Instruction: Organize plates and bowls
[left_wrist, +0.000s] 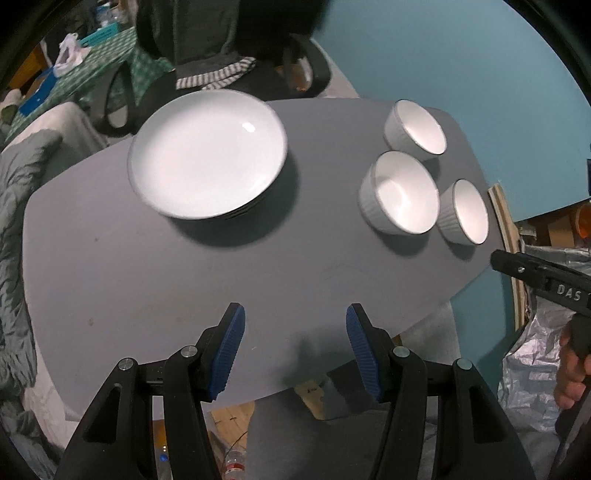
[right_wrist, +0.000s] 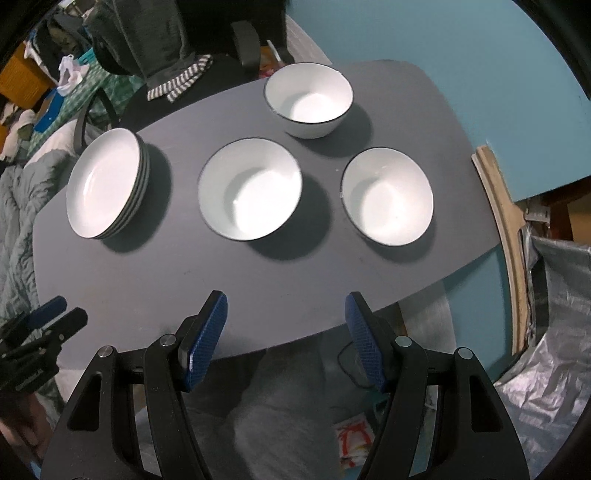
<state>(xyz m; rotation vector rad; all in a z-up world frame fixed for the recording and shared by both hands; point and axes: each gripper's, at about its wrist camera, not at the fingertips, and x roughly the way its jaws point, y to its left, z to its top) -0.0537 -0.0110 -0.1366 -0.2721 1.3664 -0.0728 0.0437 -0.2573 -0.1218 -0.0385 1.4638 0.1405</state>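
A stack of white plates (left_wrist: 207, 155) sits at the left of the grey table (left_wrist: 147, 277); it also shows in the right wrist view (right_wrist: 107, 184). Three white bowls stand apart at the right: a middle one (right_wrist: 250, 189), a far one (right_wrist: 309, 99) and a right one (right_wrist: 387, 196). In the left wrist view they are the bowl (left_wrist: 400, 192), the bowl (left_wrist: 415, 127) and the bowl (left_wrist: 464, 212). My left gripper (left_wrist: 294, 349) is open and empty over the table's near edge. My right gripper (right_wrist: 286, 339) is open and empty, short of the bowls.
A black office chair (right_wrist: 177, 48) with a striped cloth (right_wrist: 181, 83) stands behind the table. Grey bedding (left_wrist: 14, 229) lies at the left. Silver sheeting (right_wrist: 554, 332) and a wooden strip (right_wrist: 506, 221) are at the right, off the table's edge.
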